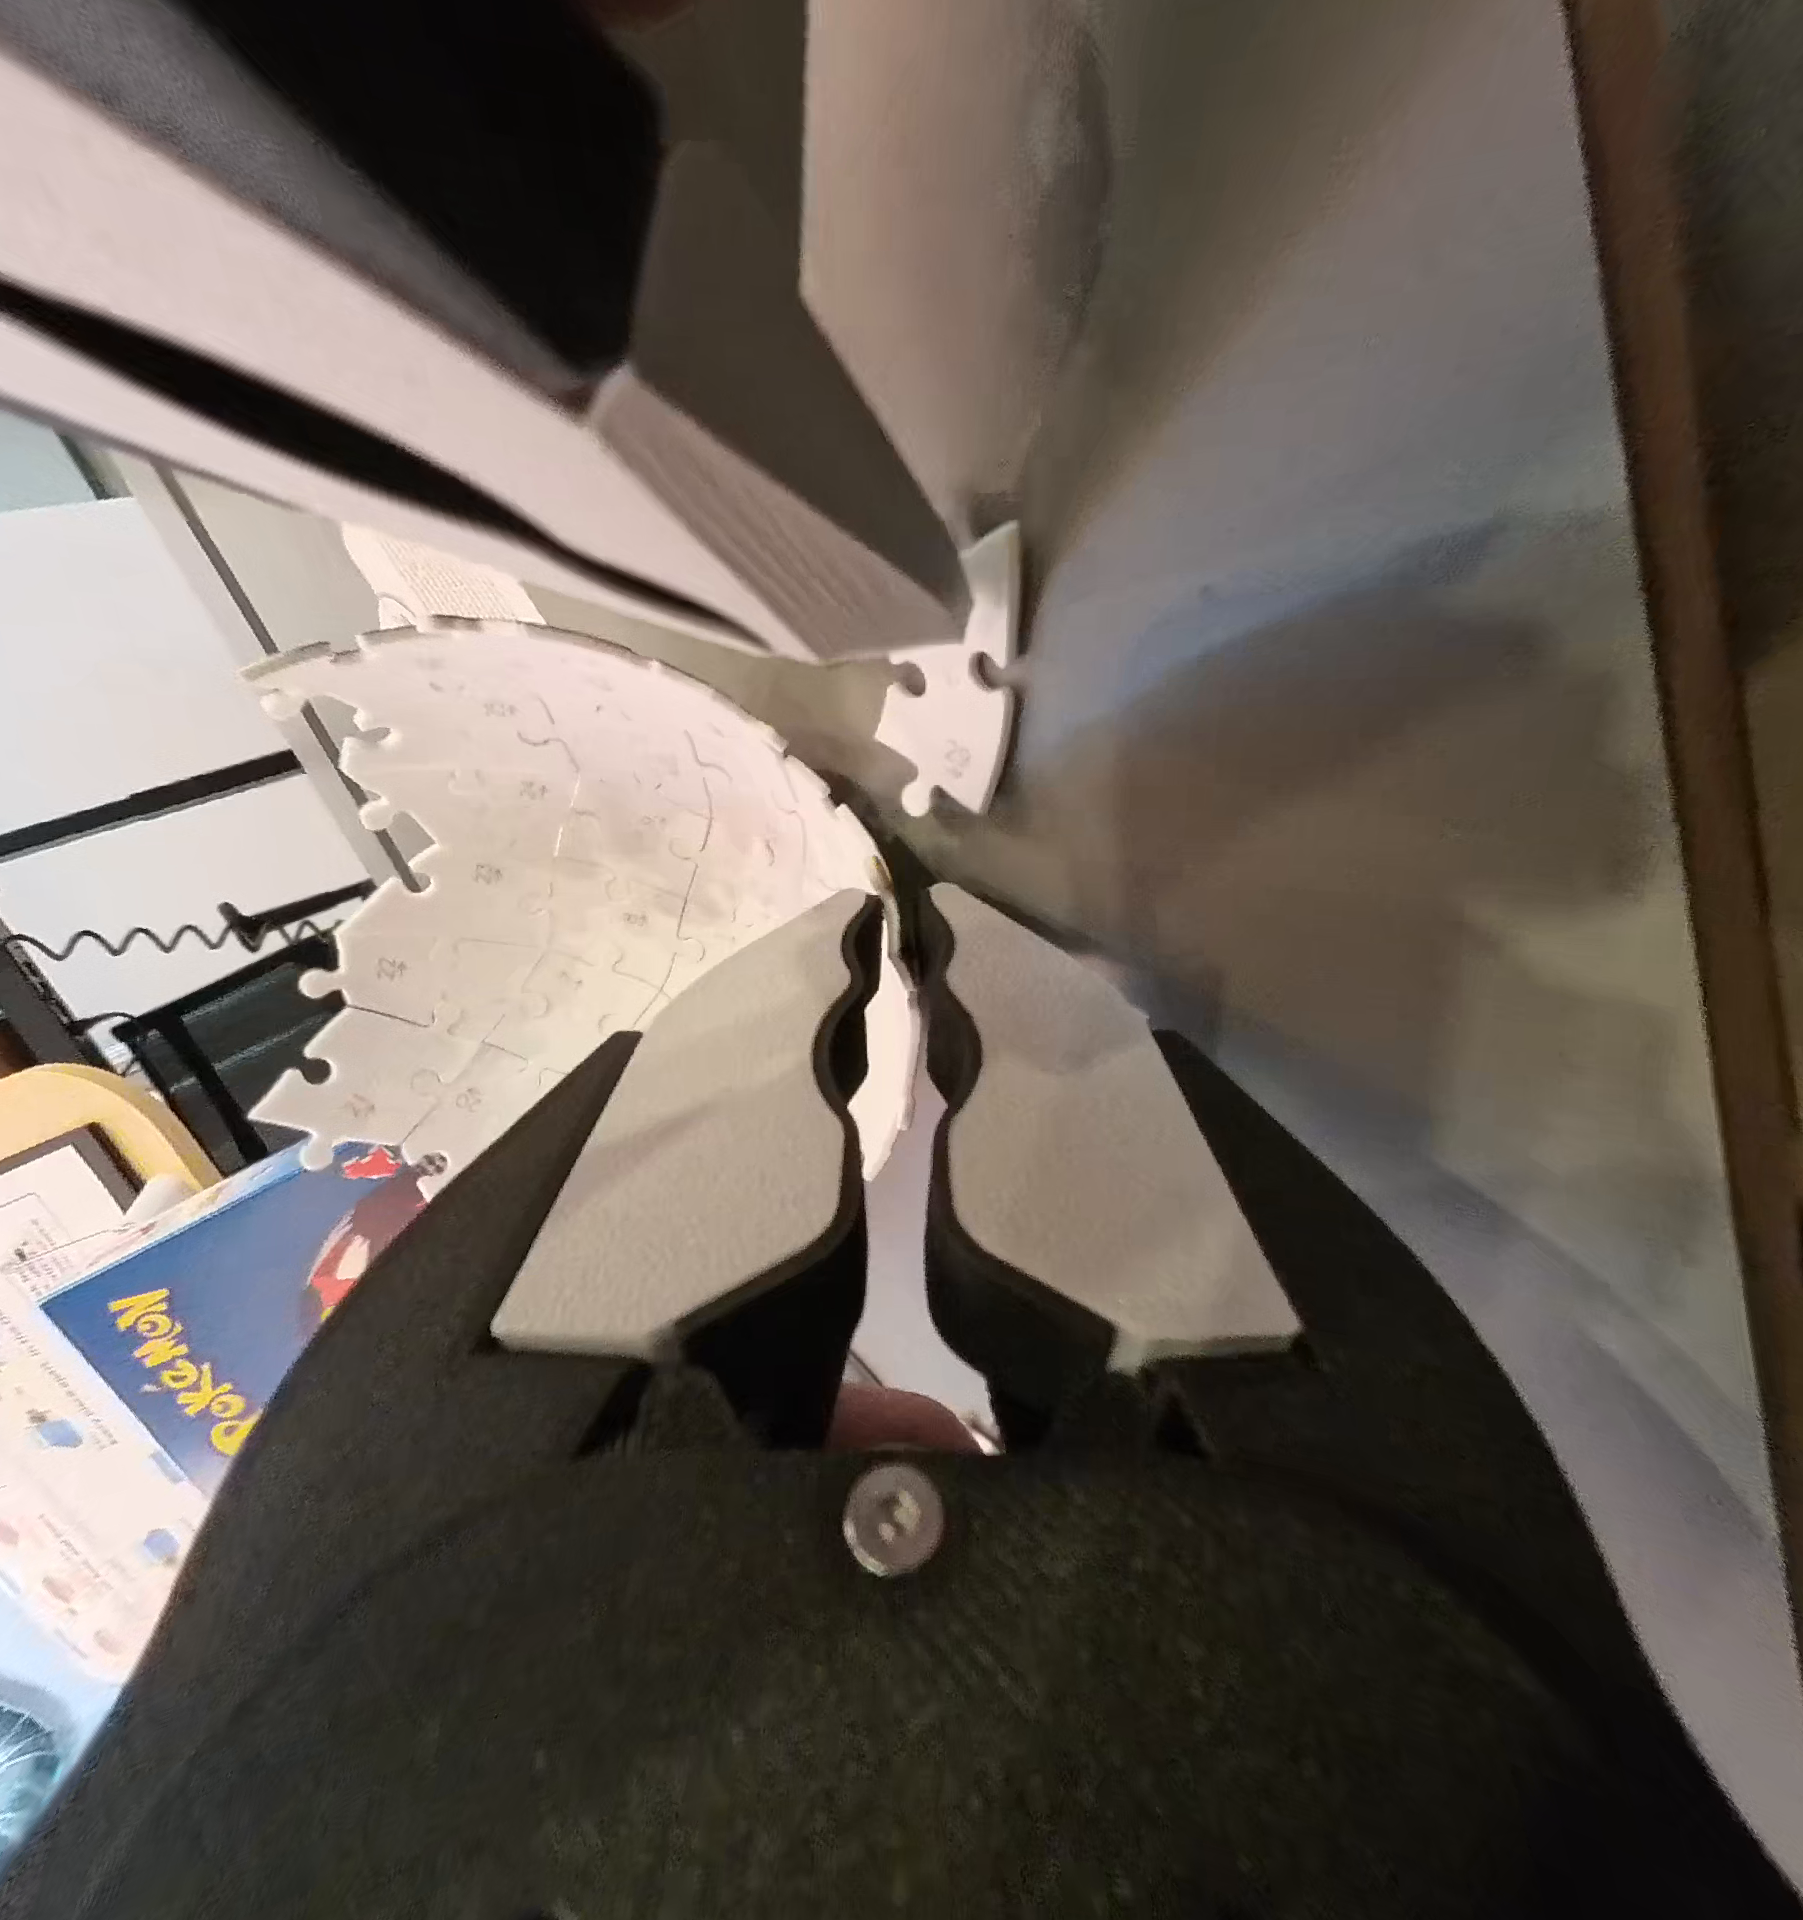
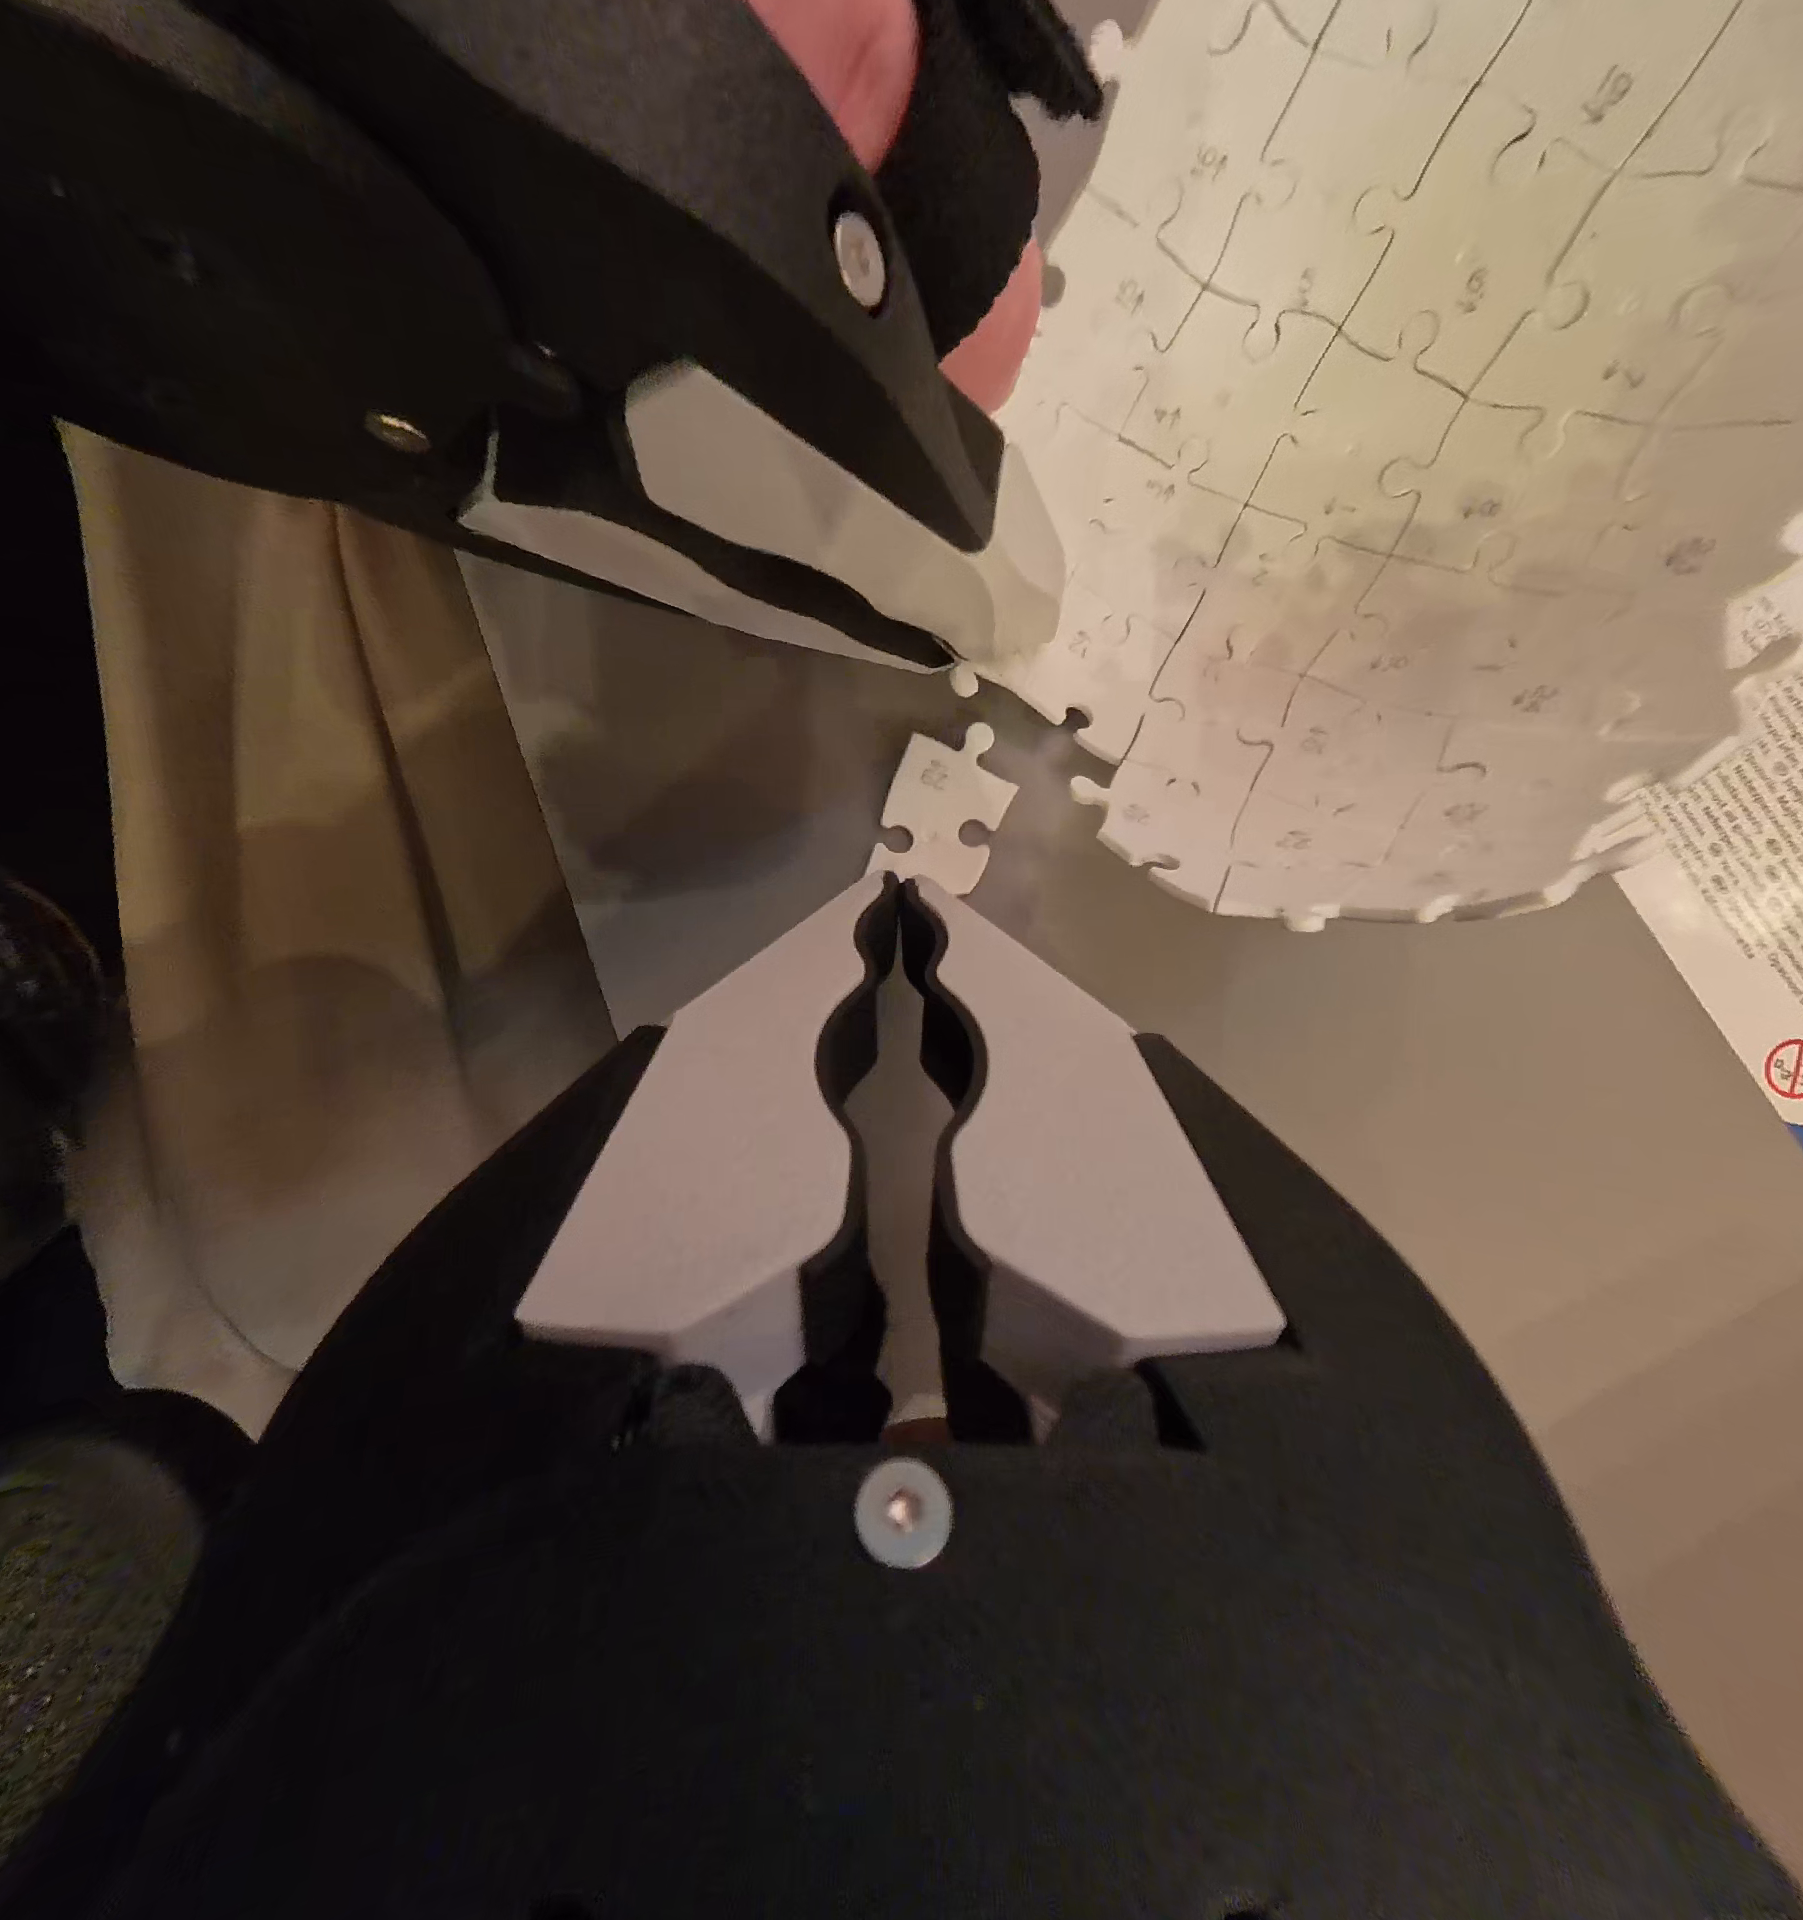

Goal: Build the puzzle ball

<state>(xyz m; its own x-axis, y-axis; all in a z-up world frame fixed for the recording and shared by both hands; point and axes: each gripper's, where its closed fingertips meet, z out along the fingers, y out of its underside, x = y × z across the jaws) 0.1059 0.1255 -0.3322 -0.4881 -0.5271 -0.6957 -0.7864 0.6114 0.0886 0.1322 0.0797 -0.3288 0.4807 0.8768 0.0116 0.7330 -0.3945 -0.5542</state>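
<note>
Puzzle ball, a half-built white plastic shell (image 1: 564, 883), hangs above the grey bench (image 2: 1292, 1195), its rim pinched in my left tool (image 1: 902, 914). My right tool (image 2: 899, 883) pinches the small white curved piece (image 2: 944, 805) by one corner. Both feel light and stiff; I judge the joints may pop, so hold edges.

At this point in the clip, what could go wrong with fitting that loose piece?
1. The right gripper pinches the loose piece only by one corner, so it may twist or slip out.
2. The left gripper clamps just the rim of the half-built ball; pushing the piece in could flex or pop joined pieces apart.
</note>
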